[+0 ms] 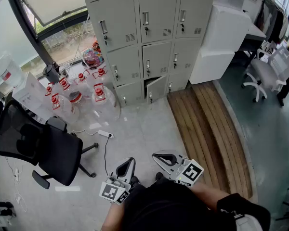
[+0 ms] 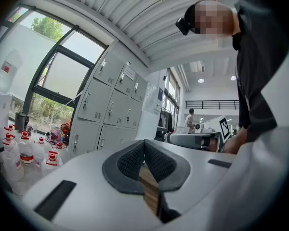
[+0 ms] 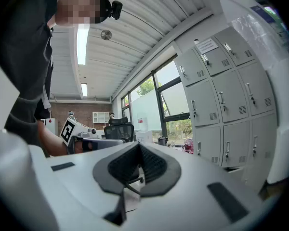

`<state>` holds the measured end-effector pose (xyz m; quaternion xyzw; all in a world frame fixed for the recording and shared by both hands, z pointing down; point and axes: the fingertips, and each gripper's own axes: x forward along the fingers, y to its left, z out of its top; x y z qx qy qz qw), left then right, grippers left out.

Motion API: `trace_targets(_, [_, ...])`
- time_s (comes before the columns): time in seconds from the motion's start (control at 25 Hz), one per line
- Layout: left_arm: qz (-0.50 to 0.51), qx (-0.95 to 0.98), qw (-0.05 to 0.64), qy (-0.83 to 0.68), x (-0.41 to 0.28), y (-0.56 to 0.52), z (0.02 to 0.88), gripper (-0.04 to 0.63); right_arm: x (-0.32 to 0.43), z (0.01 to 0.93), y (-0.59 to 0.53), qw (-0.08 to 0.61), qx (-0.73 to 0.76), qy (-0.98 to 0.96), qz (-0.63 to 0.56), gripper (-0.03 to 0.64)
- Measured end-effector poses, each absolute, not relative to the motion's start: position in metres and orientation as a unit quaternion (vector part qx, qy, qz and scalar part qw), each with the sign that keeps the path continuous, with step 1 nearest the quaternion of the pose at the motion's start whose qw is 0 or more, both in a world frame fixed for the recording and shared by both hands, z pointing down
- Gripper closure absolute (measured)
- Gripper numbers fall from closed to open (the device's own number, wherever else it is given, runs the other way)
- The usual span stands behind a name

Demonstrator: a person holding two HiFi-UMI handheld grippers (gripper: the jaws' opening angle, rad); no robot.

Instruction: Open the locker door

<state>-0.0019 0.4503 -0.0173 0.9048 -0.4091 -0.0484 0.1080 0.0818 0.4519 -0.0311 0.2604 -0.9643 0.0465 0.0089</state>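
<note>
A grey bank of lockers [image 1: 149,37] stands at the far side of the floor. Its bottom middle door [image 1: 156,89] hangs slightly ajar; the other doors are closed. My left gripper [image 1: 131,160] and right gripper [image 1: 156,154] are held low and close to my body, far from the lockers. Both are shut with nothing between the jaws. In the left gripper view the left gripper [image 2: 144,143] has its pads meeting, with the lockers [image 2: 106,105] beyond it at the left. In the right gripper view the right gripper [image 3: 138,146] is closed too, and the lockers [image 3: 226,114] stand at the right.
A black office chair [image 1: 43,146] stands to my left. Several red-capped water bottles [image 1: 77,88] sit left of the lockers, with a power strip [image 1: 105,134] on the floor. A wooden slatted platform [image 1: 207,129] runs along the right, beside a white cabinet [image 1: 221,42] and a white chair [image 1: 267,73].
</note>
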Motion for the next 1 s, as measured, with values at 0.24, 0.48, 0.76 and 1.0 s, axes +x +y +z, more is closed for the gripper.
trace_targets(0.24, [-0.041, 0.903, 0.115, -0.413, 0.009, 0.447, -0.014, 0.58, 0.09, -0.029, 0.448, 0.007, 0.252, -0.966, 0.054, 0.606])
trace_targets(0.48, [-0.038, 0.896, 0.133, -0.422, 0.019, 0.449, -0.003, 0.58, 0.1, -0.022, 0.45, 0.007, 0.24, -0.969, 0.059, 0.606])
trace_targets(0.76, [-0.023, 0.889, 0.137, -0.435, 0.026, 0.454, 0.003, 0.58, 0.109, -0.016, 0.447, -0.01, 0.23, -0.97, 0.077, 0.606])
trace_targets(1.0, [-0.016, 0.877, 0.144, -0.458, 0.019, 0.462, 0.006, 0.58, 0.105, -0.006, 0.445, -0.022, 0.213, -0.972, 0.101, 0.606])
